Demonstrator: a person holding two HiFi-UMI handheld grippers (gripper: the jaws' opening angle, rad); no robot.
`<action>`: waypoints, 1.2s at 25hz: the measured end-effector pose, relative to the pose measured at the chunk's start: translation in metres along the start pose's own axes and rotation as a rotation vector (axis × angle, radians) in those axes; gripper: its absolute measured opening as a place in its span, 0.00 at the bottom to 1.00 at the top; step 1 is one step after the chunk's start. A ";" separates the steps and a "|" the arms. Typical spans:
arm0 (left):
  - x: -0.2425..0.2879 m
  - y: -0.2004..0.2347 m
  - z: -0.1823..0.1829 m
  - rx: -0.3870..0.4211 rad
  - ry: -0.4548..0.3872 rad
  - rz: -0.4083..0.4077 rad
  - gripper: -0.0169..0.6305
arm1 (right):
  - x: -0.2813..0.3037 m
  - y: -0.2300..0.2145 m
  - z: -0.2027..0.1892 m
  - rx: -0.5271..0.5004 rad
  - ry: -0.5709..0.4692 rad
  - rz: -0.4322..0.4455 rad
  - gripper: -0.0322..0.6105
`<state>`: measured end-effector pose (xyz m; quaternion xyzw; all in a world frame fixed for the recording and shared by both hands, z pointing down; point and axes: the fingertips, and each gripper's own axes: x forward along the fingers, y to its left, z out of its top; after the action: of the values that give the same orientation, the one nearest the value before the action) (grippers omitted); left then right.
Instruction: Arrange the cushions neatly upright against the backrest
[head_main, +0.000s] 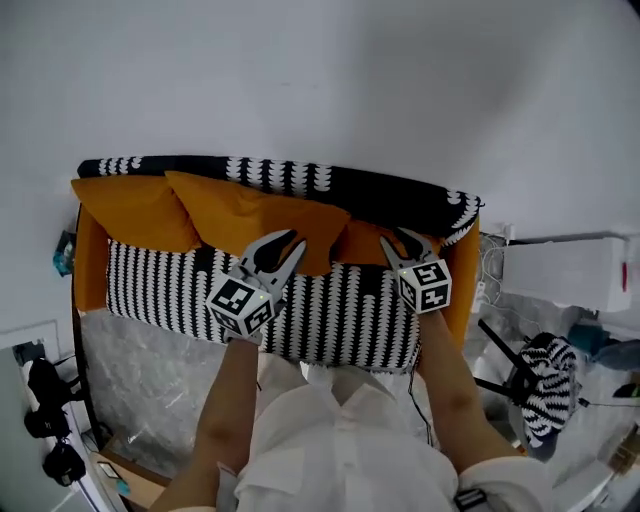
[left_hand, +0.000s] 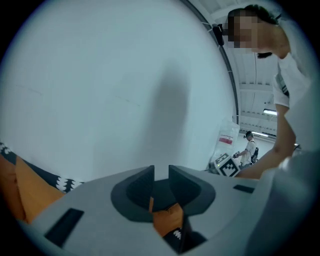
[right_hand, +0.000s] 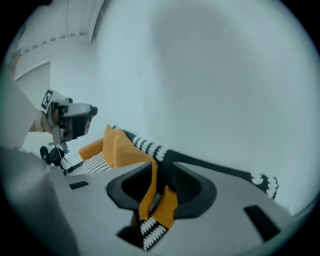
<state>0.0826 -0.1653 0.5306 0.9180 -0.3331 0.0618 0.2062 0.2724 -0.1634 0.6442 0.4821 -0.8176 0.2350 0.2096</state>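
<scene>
Gripping the right cushion (right_hand: 117, 147) by its orange edge in the right tongs (right_hand: 162, 167), apparently pinching the middle cushion (head_main: 250, 215) low in the left tongs (left_hand: 161, 170). Taken by the edges, probably to pull each from its slump on the sofa seat (head_main: 330, 310) upright against the backrest (head_main: 400, 195).

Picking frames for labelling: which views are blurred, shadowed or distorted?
Head view: evenly lit, sharp, the sofa backrest bowed by the lens. Left gripper view: dark corners, a soft shadow on the wall. Right gripper view: smeared throughout, the orange cushion soft-edged between the fingers.
</scene>
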 end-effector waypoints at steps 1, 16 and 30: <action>-0.011 0.003 0.010 0.008 -0.014 0.020 0.18 | -0.009 0.009 0.021 -0.005 -0.055 0.010 0.25; -0.142 0.003 0.109 0.105 -0.267 0.240 0.07 | -0.109 0.090 0.168 -0.100 -0.381 0.114 0.06; -0.169 -0.007 0.144 0.160 -0.349 0.276 0.06 | -0.151 0.100 0.210 -0.114 -0.499 0.097 0.06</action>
<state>-0.0461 -0.1216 0.3550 0.8738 -0.4803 -0.0442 0.0615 0.2270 -0.1400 0.3713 0.4729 -0.8780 0.0723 0.0166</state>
